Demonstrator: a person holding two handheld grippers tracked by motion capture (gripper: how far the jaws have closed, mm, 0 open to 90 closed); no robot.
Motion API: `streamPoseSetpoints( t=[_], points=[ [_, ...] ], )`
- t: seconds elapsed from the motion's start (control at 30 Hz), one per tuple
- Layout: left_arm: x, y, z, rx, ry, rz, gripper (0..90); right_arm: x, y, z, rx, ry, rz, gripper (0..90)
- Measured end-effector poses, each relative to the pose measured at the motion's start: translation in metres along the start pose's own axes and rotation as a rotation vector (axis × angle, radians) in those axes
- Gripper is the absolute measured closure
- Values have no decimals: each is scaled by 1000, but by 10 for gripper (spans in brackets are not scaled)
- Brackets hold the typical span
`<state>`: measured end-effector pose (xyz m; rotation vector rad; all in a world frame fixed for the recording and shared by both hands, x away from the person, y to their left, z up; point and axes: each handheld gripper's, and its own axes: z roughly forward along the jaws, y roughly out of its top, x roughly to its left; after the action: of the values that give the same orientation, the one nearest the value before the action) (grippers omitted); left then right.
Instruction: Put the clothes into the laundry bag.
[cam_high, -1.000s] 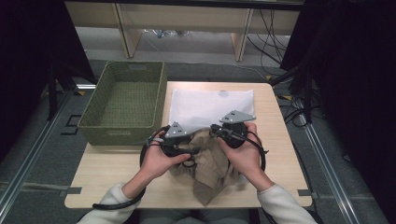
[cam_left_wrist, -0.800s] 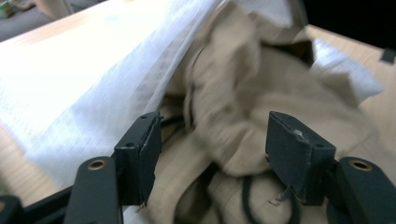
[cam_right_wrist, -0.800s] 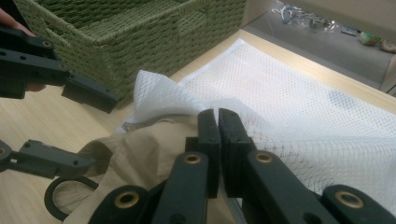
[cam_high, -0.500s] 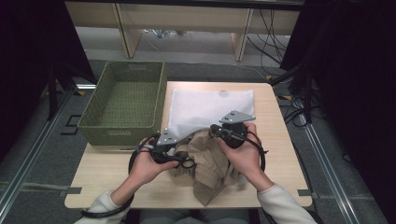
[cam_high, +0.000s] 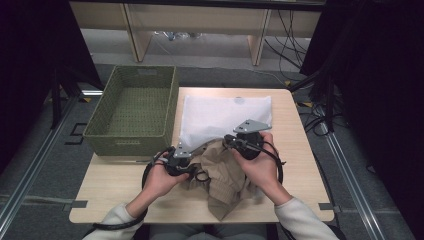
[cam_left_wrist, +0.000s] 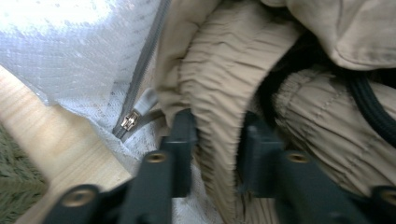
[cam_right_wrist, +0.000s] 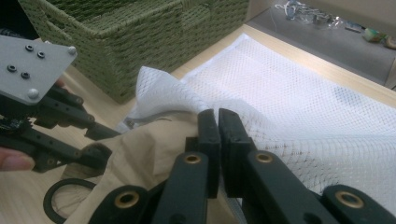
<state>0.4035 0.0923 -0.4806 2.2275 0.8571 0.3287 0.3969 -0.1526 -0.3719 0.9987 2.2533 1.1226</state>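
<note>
Stuffing a beige garment into a white mesh laundry bag

The beige garment (cam_high: 220, 177) lies bunched at the worktop's (cam_high: 115, 192) near edge, its upper part at the mouth of the white mesh bag (cam_high: 225, 117), which lies flat at twelve o'clock from it. The left gripper (cam_left_wrist: 217, 154) has just been closing and now pinches a ribbed fold of the garment beside the bag's zipper pull (cam_left_wrist: 130, 120). The right gripper (cam_right_wrist: 218, 140), at three o'clock from the left one in the high view, is clamped fully on the edge of the bag's opening, lifting it. To do this well, I judge the right gripper should keep the mouth raised and wide while the left feeds the fold deep inside, clear of the zipper. A green woven basket (cam_high: 132, 107) stands at ten o'clock.
</note>
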Motion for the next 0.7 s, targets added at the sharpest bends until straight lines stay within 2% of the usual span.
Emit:
streamPoseSetpoints(
  t=[0.03,0.1,0.27,0.3,0.33,0.4,0.5,0.53,0.57,0.63,0.7],
  points=[
    [1,0,0,-5,-2,6,743,0,0,0,-3,-2,-2,894],
    [0,1,-2,-7,-3,-10,784,1,0,0,-3,-1,-3,894],
    [-6,6,-3,-34,-12,-14,848,1,0,0,-1,2,-4,893],
    [-8,8,-4,-47,-19,-35,854,1,0,0,-4,0,-10,894],
    [-9,9,-5,-55,-26,-39,856,1,0,0,-2,1,-14,894],
    [-14,13,-8,-99,-56,-65,857,4,-1,1,4,5,4,894],
    [-24,24,-17,-157,-96,-72,857,6,0,2,-6,11,-23,894],
    [-29,29,-19,-190,-99,-79,858,9,1,1,-4,18,-10,894],
    [-31,32,-21,-201,-104,-72,858,10,2,0,-12,21,-25,894],
    [-39,42,-27,-226,-101,-47,858,14,4,-4,-22,19,-12,894],
    [-43,52,-29,-252,-96,-31,858,16,7,-7,-48,28,-23,894]
  ],
)
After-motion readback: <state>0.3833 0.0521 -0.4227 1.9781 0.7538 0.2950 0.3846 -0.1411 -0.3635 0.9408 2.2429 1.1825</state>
